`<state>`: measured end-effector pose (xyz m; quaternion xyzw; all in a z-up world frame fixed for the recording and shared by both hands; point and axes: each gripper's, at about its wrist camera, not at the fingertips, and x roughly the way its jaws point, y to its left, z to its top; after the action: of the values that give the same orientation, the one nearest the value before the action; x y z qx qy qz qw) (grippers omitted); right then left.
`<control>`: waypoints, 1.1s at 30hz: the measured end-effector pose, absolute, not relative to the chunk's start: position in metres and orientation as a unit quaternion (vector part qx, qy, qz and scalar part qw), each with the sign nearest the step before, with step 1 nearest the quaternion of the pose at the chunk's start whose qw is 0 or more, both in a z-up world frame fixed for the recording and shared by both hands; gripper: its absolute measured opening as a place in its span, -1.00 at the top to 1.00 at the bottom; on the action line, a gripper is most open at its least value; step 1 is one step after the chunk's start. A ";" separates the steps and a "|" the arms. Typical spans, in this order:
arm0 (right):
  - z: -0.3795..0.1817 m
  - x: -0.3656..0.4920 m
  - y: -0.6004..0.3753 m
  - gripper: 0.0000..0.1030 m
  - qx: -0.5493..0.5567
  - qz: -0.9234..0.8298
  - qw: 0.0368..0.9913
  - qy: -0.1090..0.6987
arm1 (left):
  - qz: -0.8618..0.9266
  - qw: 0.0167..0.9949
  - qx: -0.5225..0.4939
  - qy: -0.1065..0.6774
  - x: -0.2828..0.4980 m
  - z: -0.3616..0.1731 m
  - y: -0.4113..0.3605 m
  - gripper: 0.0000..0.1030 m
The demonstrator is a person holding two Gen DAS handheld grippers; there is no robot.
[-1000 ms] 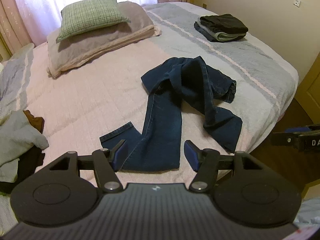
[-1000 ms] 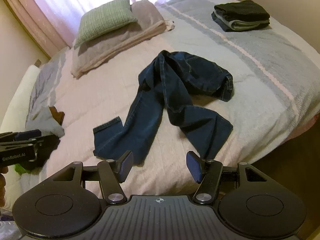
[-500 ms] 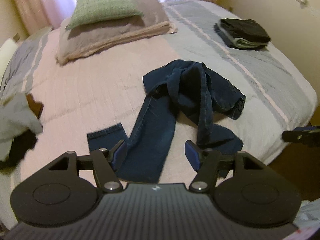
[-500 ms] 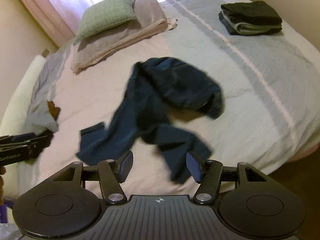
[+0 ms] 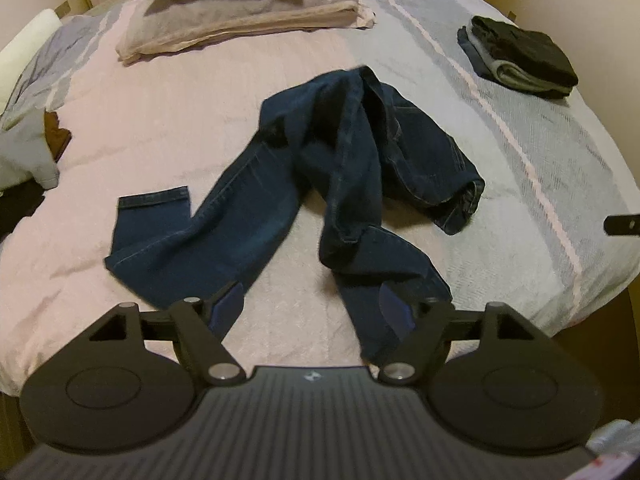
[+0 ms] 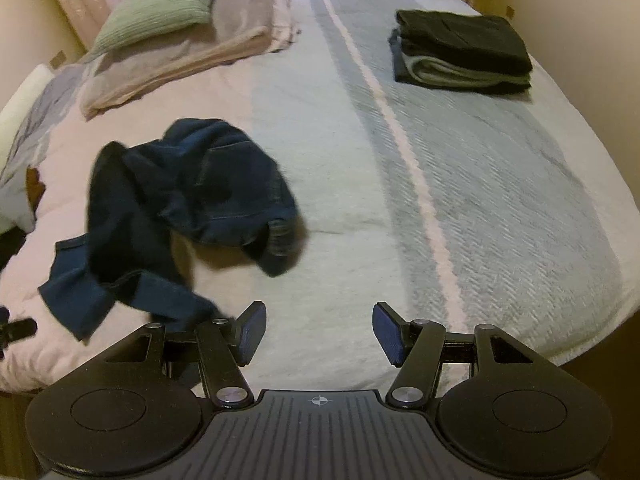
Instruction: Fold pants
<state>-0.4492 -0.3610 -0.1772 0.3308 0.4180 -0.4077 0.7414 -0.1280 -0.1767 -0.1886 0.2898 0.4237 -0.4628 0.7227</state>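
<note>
Left wrist view looks down over the left tongs, whose jaws are opening with nothing between them but bare bedspread; one blue pad sits over the edge of each trouser leg. From there the jeans spread away in an upside-down V: both legs run from near the tongs up toward a bunched waist end in the middle of the bed, the left leg bent sideways at its hem, the right leg twisted and lumped. The right tongs stand wide apart and empty over plain blanket, with the jeans lying off to their left and blurred. By my reading the left hand is nearer both hems, while the right hand must travel across to reach the garment. A folded stack of dark clothes sits well apart at the far right corner.
</note>
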 end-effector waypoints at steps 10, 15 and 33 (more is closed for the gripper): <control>-0.196 -0.476 -0.383 -0.09 0.345 -0.439 0.707 0.434 | -0.459 0.743 0.268 0.406 -0.118 -0.245 -0.231 -0.39; -0.205 -0.482 -0.388 -0.09 0.353 -0.466 0.682 0.439 | -0.457 0.750 0.261 0.401 -0.101 -0.264 -0.261 -0.07; -0.279 -0.358 -0.370 -0.09 0.276 -0.431 0.726 0.460 | -0.482 0.756 0.381 0.225 0.040 -0.138 -0.195 0.93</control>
<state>-0.3580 -0.3696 -0.2788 0.2759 0.4599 -0.4310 0.7257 0.0401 -0.1951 -0.1382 0.3813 0.2250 -0.4816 0.7564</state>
